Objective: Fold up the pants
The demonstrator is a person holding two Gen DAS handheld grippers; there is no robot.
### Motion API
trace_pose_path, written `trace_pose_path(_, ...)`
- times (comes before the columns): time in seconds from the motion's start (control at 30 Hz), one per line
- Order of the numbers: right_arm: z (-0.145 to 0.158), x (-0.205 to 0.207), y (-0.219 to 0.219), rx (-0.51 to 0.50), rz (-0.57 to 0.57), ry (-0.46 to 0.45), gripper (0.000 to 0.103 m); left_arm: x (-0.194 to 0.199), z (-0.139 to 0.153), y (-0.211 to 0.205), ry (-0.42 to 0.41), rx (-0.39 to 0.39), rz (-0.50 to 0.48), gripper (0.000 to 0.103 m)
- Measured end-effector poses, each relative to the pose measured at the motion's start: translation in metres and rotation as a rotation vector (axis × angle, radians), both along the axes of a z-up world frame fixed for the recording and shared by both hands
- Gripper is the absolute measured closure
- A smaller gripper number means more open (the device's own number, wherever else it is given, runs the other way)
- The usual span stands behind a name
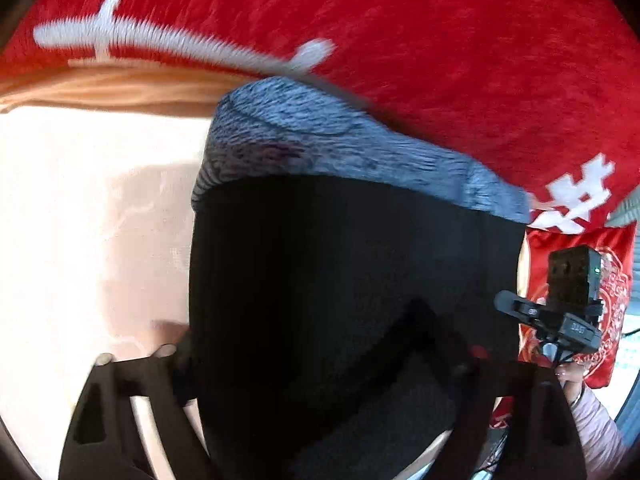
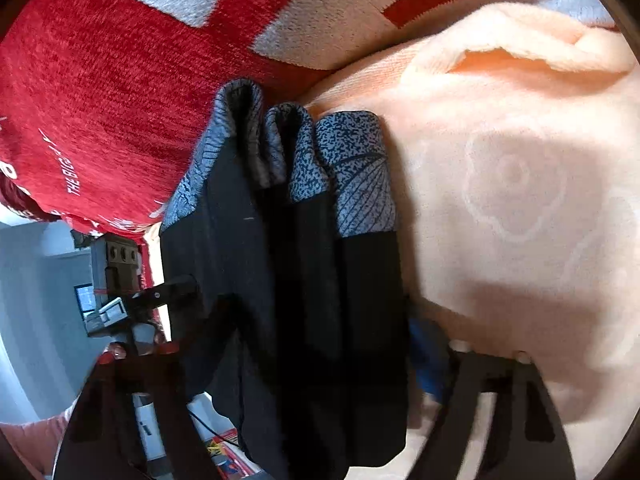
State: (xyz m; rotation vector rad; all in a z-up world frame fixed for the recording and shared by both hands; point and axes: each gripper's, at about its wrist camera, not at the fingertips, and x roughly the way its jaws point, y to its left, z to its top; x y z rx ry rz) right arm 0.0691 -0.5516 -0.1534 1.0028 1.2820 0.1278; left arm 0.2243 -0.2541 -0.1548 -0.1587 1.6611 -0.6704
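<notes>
The pants (image 1: 352,264) are black with a speckled grey-blue band (image 1: 320,148) at the far end. They hang lifted over a peach blanket. My left gripper (image 1: 320,364) is shut on the black cloth, which fills the gap between its fingers. In the right wrist view the pants (image 2: 304,280) hang in several folded layers with grey-blue cuffs (image 2: 352,172) at the far end. My right gripper (image 2: 296,360) is shut on these layers. The other gripper shows at the side of each view (image 1: 560,312) (image 2: 132,300).
A peach blanket (image 2: 520,200) with a faint flower pattern lies under the pants. A red blanket (image 1: 440,40) with white lettering lies beyond it. A red patterned cloth (image 1: 592,300) is at the right. Floor and papers (image 2: 224,448) show below.
</notes>
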Motion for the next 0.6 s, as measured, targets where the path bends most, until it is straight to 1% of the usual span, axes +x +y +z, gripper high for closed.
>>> trace_pose_path(0.07,0.009,-0.002,0.003,-0.017,0.003,-0.011,0.044,-0.006,0.012,-0.002,-0.052,0.011,-0.006,0.026)
trace_pose_path(0.17,0.020,-0.005,0.009,-0.024,-0.005,-0.032,0.055,-0.011,0.024,0.000,-0.089,0.010,-0.003,0.033)
trace_pose_path(0.23,0.026,-0.007,0.010,0.002,-0.026,-0.043,0.060,-0.015,0.035,0.005,-0.109,-0.005,-0.004,0.036)
trace_pose_path(0.37,0.040,-0.013,0.018,0.024,-0.036,-0.055,0.062,-0.024,0.053,0.017,-0.138,-0.005,-0.032,0.037)
trace_pose_path(0.47,0.049,-0.025,0.028,0.043,-0.040,-0.059,0.062,-0.031,0.065,0.028,-0.140,-0.005,-0.044,0.037)
trace_pose_path(0.6,0.066,-0.040,0.042,0.051,-0.030,-0.070,0.062,-0.055,0.083,0.052,-0.134,0.001,-0.052,0.036)
